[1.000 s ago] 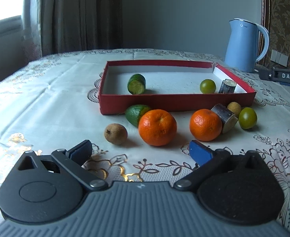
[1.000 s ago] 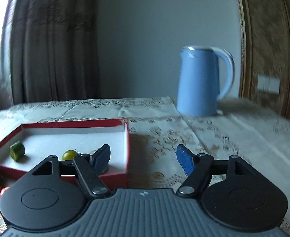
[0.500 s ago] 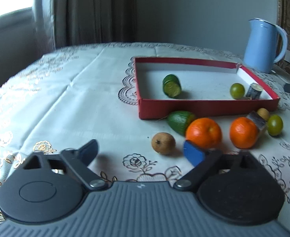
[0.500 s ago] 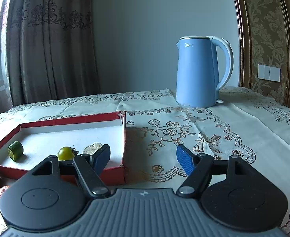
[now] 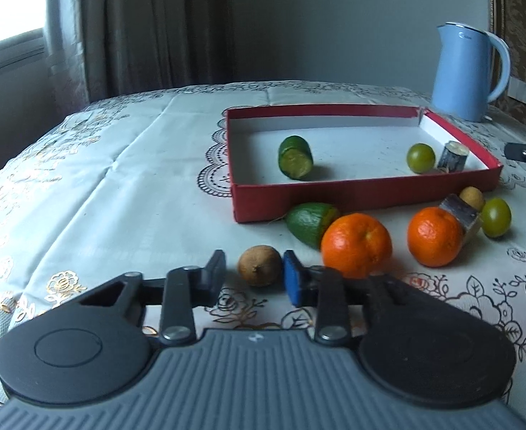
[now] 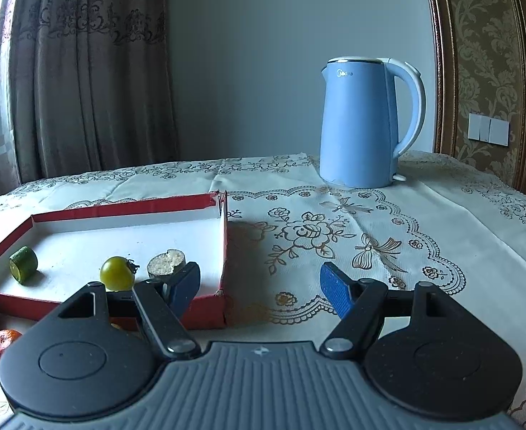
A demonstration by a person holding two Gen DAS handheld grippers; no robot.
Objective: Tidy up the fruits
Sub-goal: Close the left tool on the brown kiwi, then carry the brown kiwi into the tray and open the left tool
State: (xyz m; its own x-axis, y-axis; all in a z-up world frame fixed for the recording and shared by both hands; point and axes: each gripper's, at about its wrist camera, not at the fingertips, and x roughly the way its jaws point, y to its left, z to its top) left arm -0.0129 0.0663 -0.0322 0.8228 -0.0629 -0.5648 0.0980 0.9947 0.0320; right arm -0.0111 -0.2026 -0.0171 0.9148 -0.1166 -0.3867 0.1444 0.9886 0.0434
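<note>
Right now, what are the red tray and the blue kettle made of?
The red tray looks like cardboard: thin matte walls, white inside, and one corner torn and folded open. The blue kettle looks like smooth plastic with a soft sheen, plus a shiny rim on top that may be metal. I can't be sure of either from looks alone.

My left tongs (image 5: 254, 274) sit low over the table (image 5: 119, 197), a small round fruit (image 5: 259, 265) just ahead between the tips. Behind it, along the tray's (image 5: 334, 193) near wall, lie a cut piece (image 5: 311, 220) and two oranges (image 5: 357, 245). In the tray, another cut piece (image 5: 295, 157) lies left. A kettle (image 5: 465, 71) stands beyond the tray's far right corner.
</note>
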